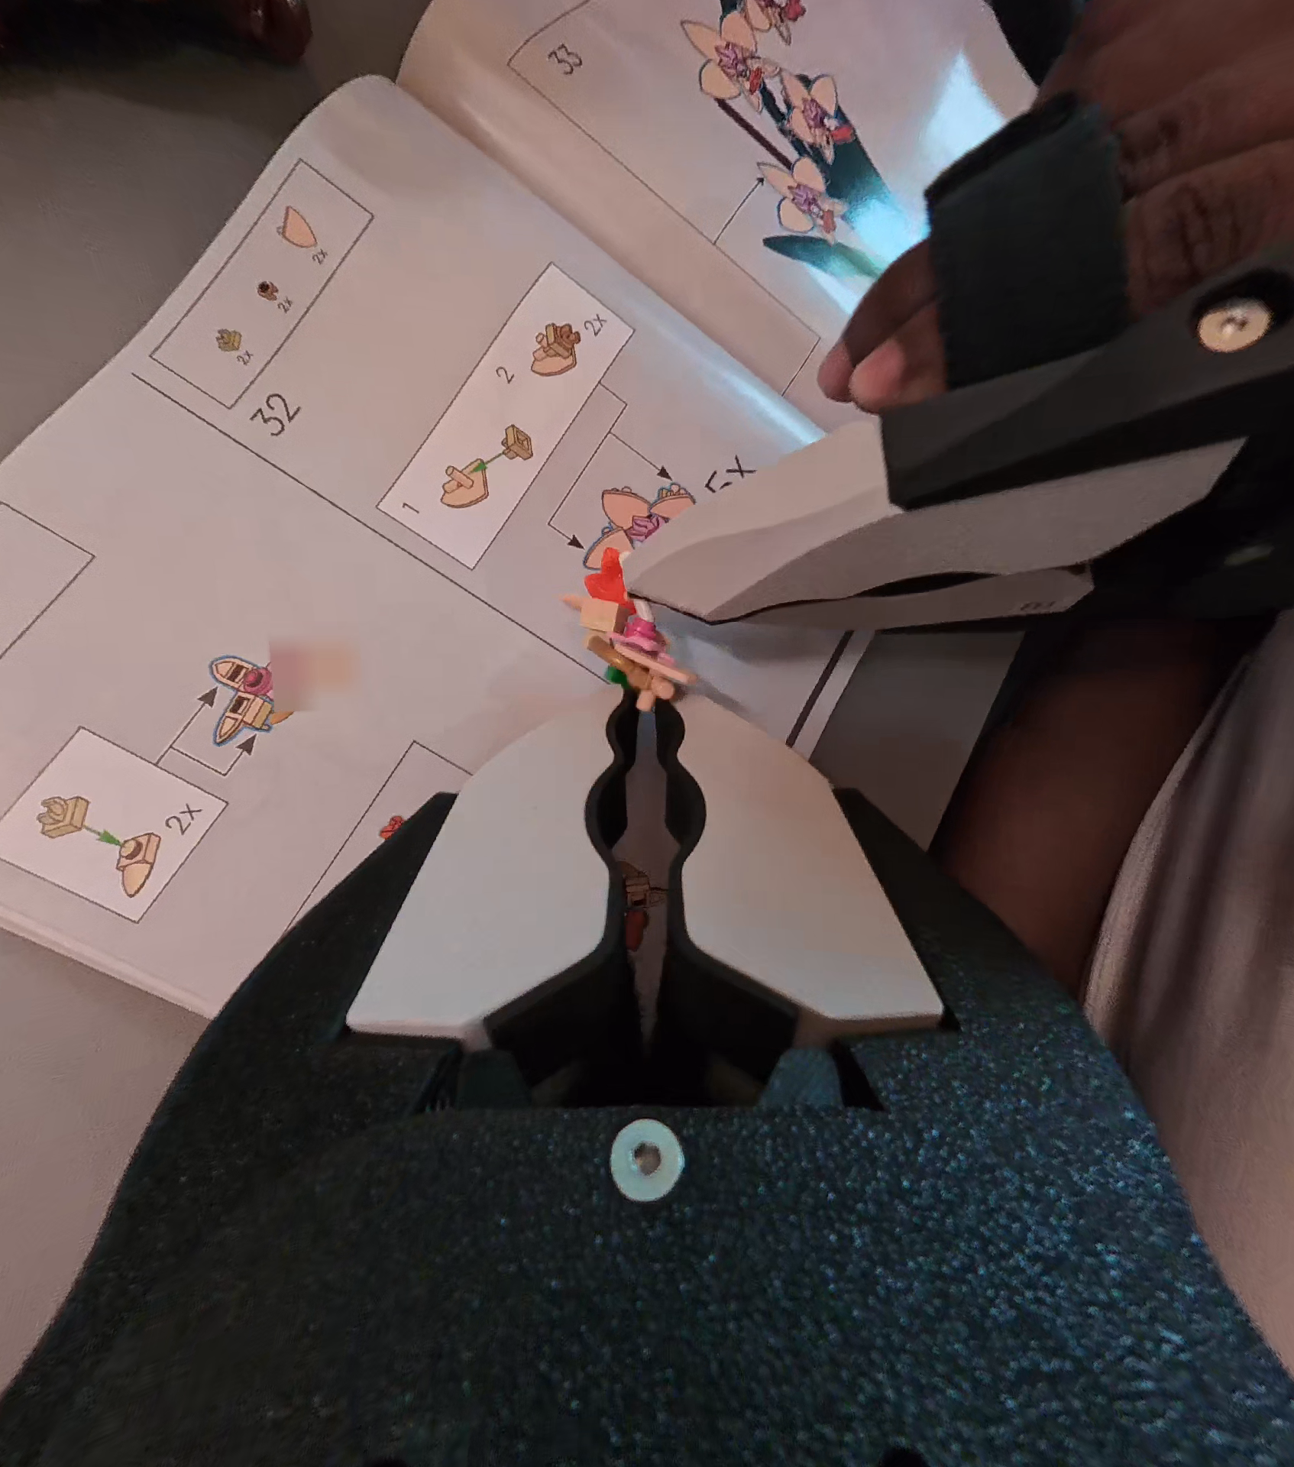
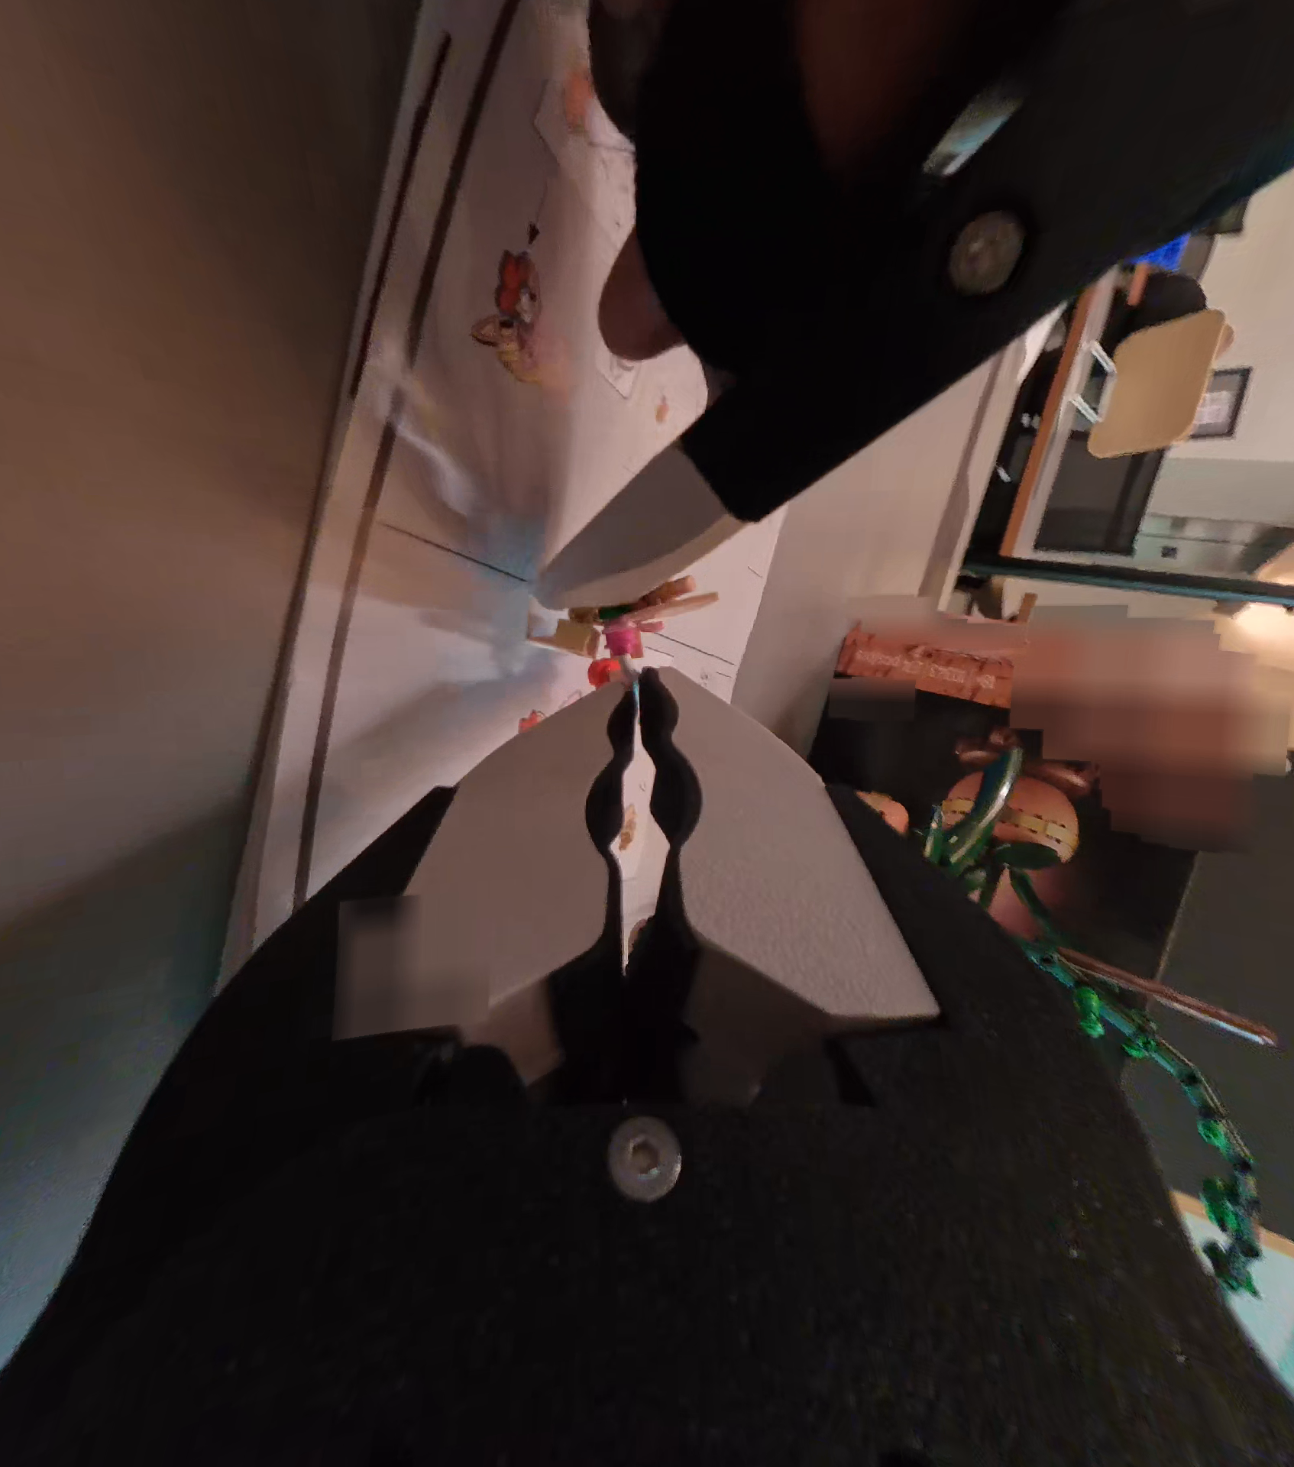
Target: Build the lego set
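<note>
A small lego flower assembly (image 1: 624, 635) of tan, pink, red and green pieces hangs in the air over the open instruction booklet (image 1: 310, 556). My left gripper (image 1: 648, 706) is shut on its lower tan end. My right gripper (image 1: 632, 591) comes in from the right and is shut on its upper end, next to the red piece. In the right wrist view the right gripper (image 2: 640, 683) pinches a thin pale piece of the flower (image 2: 612, 635), and the left gripper (image 2: 548, 591) reaches down from above onto the tan petals. The booklet (image 2: 469, 397) lies behind them.
A built lego plant with a brown pot (image 2: 1025, 825) and long green stems (image 2: 1152, 1056) stands at the right. The person's hand (image 1: 890, 349) and lap (image 1: 1223, 952) fill the right side. A dark brown object (image 1: 112, 32) lies on the grey table at top left.
</note>
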{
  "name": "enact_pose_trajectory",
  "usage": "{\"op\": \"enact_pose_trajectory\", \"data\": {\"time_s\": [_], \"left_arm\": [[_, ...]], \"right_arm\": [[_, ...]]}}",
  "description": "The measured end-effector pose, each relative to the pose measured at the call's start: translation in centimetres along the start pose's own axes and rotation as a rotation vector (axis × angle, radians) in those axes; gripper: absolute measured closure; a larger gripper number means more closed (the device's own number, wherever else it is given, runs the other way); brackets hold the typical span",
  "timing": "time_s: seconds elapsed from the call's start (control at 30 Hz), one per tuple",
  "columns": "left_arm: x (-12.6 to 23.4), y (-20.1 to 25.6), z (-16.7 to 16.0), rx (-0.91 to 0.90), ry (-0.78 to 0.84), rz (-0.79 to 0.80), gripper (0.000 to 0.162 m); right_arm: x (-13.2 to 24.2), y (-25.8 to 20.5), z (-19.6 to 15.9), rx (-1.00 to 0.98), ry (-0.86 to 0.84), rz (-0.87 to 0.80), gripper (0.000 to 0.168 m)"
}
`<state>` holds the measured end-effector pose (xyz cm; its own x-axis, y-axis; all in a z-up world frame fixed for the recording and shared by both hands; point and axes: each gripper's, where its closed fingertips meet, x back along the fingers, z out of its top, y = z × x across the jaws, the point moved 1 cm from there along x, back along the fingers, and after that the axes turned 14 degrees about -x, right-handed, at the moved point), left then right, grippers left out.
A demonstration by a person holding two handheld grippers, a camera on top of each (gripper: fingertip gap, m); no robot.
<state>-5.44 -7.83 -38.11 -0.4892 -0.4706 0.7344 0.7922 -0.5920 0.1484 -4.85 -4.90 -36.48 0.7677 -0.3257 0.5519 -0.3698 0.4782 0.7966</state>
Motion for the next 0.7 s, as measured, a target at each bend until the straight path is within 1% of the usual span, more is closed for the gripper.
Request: {"op": "enact_pose_trajectory", "data": {"time_s": [0.1, 0.33, 0.4, 0.5, 0.63, 0.7], "left_arm": [[0.0, -0.4, 0.4, 0.017, 0.022, 0.022, 0.158], [-0.1, -1.0, 0.4, 0.069, 0.064, 0.039, 0.158], [-0.1, -1.1, 0.6, 0.081, 0.084, 0.041, 0.158], [0.0, -1.5, 0.7, 0.108, 0.112, 0.052, 0.157], [0.0, -1.3, 0.0, 0.127, 0.109, 0.030, 0.156], [0.2, -1.5, -0.2, 0.134, 0.113, 0.033, 0.155]], "right_arm": [[-0.1, 0.5, -0.1, 0.006, -0.042, -0.094, 0.167], [-0.6, 0.8, -0.1, -0.007, -0.079, -0.174, 0.168], [-0.7, 0.3, 0.4, -0.019, -0.047, -0.150, 0.168], [-0.6, 0.2, 0.6, -0.041, -0.046, -0.160, 0.168], [-0.7, 0.4, -0.3, -0.155, -0.036, -0.104, 0.168], [-0.5, 0.3, -0.9, -0.250, 0.004, -0.018, 0.167]]}}
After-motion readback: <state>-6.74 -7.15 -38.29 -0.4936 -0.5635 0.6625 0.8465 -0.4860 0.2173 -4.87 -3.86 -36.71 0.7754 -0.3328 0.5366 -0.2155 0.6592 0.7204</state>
